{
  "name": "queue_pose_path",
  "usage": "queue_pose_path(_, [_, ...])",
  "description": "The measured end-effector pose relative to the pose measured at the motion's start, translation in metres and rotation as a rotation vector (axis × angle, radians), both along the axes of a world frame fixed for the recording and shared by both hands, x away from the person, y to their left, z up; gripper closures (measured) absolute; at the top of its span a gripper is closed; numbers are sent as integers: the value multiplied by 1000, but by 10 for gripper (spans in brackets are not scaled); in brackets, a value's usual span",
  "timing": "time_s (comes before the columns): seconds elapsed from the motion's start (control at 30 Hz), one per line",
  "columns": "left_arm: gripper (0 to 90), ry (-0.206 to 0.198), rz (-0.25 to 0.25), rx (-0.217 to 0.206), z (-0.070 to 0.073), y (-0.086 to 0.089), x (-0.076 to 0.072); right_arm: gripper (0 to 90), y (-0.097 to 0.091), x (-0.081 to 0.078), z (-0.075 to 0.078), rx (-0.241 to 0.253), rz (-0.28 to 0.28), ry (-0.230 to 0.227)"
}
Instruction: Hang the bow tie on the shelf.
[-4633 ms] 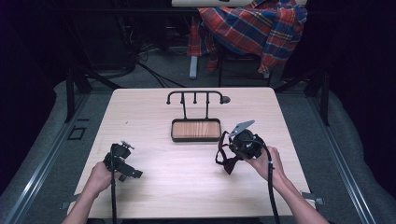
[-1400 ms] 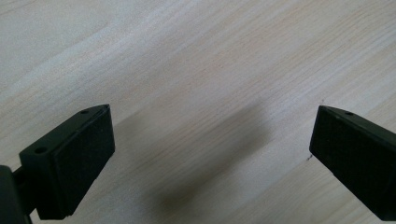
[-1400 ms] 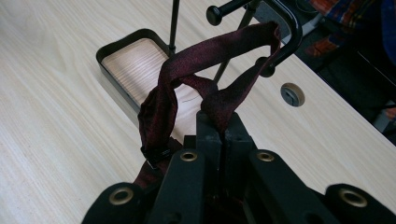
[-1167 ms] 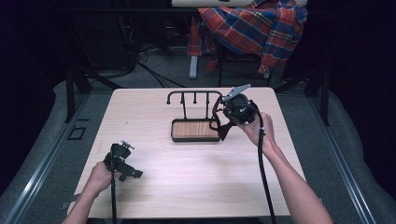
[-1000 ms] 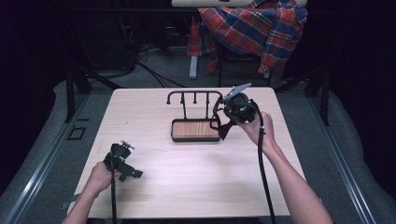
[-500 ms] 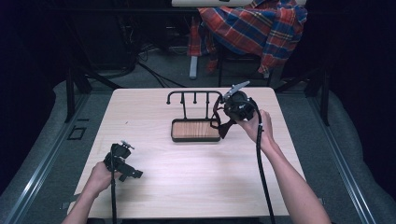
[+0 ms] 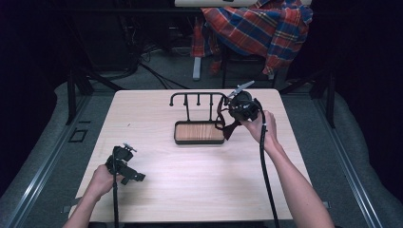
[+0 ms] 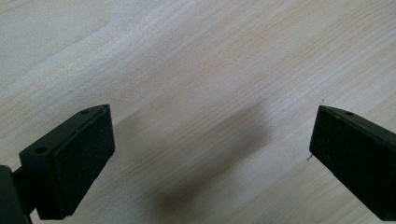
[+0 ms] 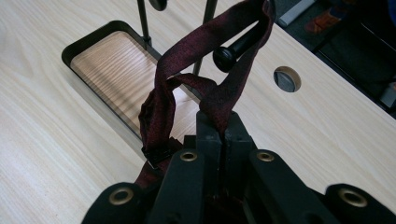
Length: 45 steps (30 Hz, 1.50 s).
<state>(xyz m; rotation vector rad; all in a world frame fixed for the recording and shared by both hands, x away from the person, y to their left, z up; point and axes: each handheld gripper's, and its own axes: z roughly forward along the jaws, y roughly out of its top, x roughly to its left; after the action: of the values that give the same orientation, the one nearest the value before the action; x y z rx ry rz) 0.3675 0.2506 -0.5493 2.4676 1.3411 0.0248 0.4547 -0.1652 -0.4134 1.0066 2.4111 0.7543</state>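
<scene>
Pale wooden table (image 7: 190, 185) stands on grey floor (image 7: 52, 142); dark surroundings.

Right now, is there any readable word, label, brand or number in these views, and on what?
None: no text can be read on the dark red strap, the rack, its wooden tray, the table or the right gripper.

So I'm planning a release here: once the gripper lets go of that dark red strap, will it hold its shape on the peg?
Probably not. The dark red strap folds and twists between the shut right gripper and the peg, so it looks floppy. It seems light, since it hangs without pulling the rack over. Its woven surface likely grips the peg somewhat.
</scene>
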Motion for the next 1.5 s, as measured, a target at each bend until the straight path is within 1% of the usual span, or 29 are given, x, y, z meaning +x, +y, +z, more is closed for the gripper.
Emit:
queue_pose_path(0.33, [1,0,0,0,0,0,0,877,-2,6,-6,1,-21,17])
queue_pose_path(0.37, [1,0,0,0,0,0,0,877,-3,7,-7,10,-22,15])
queue_pose_path(0.63, [1,0,-1,0,0,0,0,877,-3,10,-10,11,-28,28])
queue_pose_path(0.7, [1,0,0,0,0,0,0,877,-4,12,-12,21,-32,30])
queue_pose_path(0.73, [1,0,-1,-1,0,0,0,877,-4,12,-13,15,-36,34])
queue_pose_path(0.77, [1,1,-1,0,0,0,0,877,-4,13,-14,24,-39,32])
queue_pose_path(0.8, [2,0,-1,0,0,0,0,877,-4,13,-15,24,-41,33])
queue_pose_path(0.83, [1,0,-2,0,0,0,0,877,-5,15,-15,14,-40,45])
queue_pose_path(0.87, [1,0,-3,0,0,0,0,877,-4,15,-16,22,-47,42])
queue_pose_path(1.0, [1,2,-4,0,0,0,0,877,-6,18,-20,23,-56,60])
queue_pose_path(1.2, [1,2,-4,0,0,0,0,877,-7,22,-26,31,-71,70])
queue_pose_path(1.37, [1,0,-2,-1,0,0,0,876,-7,26,-34,35,-76,92])
queue_pose_path(1.5, [1,1,-3,-1,0,0,0,875,-7,28,-37,44,-86,92])
